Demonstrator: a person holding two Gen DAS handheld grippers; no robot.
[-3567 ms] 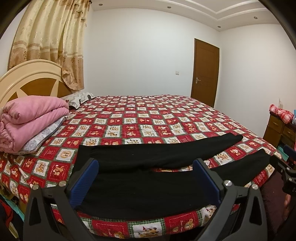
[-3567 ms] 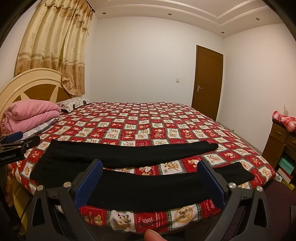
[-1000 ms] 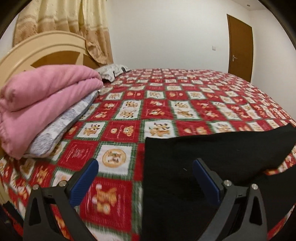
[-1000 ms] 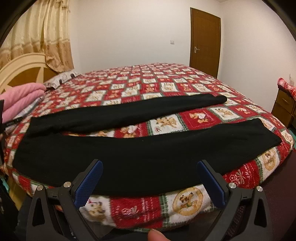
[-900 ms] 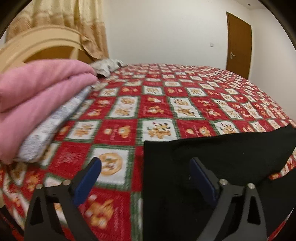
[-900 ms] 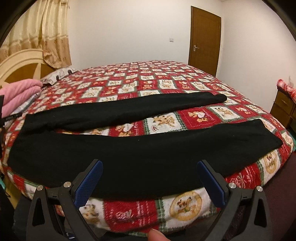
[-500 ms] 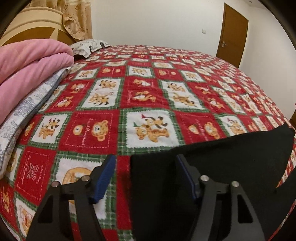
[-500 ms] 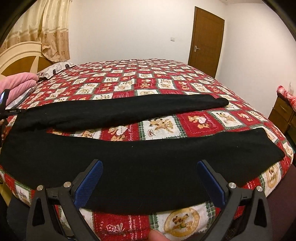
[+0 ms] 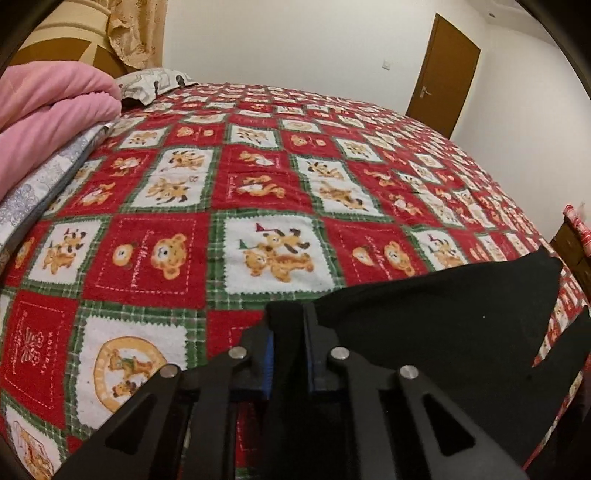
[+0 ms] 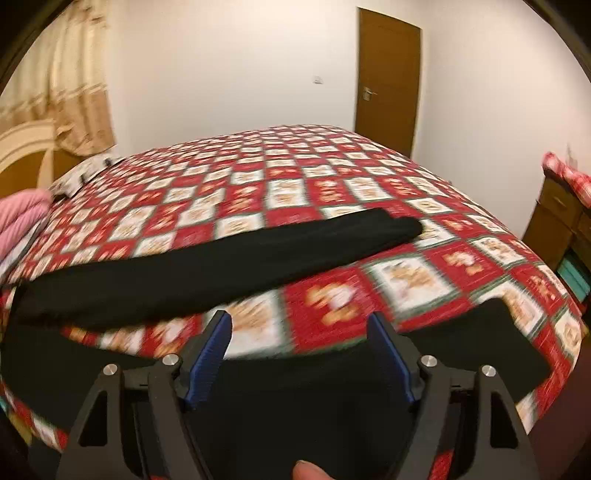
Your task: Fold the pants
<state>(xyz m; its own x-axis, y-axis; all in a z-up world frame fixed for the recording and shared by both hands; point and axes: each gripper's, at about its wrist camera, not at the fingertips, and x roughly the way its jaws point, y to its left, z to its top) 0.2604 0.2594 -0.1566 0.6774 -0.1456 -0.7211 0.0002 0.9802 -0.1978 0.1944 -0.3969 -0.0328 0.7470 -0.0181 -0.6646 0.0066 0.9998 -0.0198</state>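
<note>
1. One pair of black pants (image 9: 443, 314), spread flat on the quilt (image 9: 258, 184) along the near edge of the bed. Two legs side by side, with a strip of quilt showing between them.
2. In the right wrist view: far leg (image 10: 221, 273) stretched as a long band from the left edge toward the middle right. Near leg (image 10: 295, 406) along the bed's front edge, ending by the right corner.
3. Left gripper (image 9: 286, 325) clamped tight on the pants at the cloth's left end. Black fabric pinched between the blue pads (image 9: 268, 363) and bunched into a small peak at the tips.
4. Right gripper (image 10: 301, 332) above the near leg's upper edge, jaws apart and just now closing in. Near-leg cloth and a patch of quilt visible between the blue pads (image 10: 208, 354), with neither pad pressing on anything. Whole view smeared by blur.
5. A fingertip (image 10: 310, 470) at the bottom edge of the right wrist view, behind the gripper.
6. Red, white and green checked quilt with bear and dog pictures, covering the whole bed.
7. Folded pink blanket (image 9: 48, 107) stacked at the left, on a pale patterned layer. Grey-white pillow (image 9: 155, 83) just beyond it.
8. Further out: cream and brown headboard (image 9: 55, 44), gold curtain (image 9: 135, 33), brown door (image 10: 388, 81) in the white back wall, and a wooden dresser (image 10: 554, 221) at the right with red checked cloth on top.
</note>
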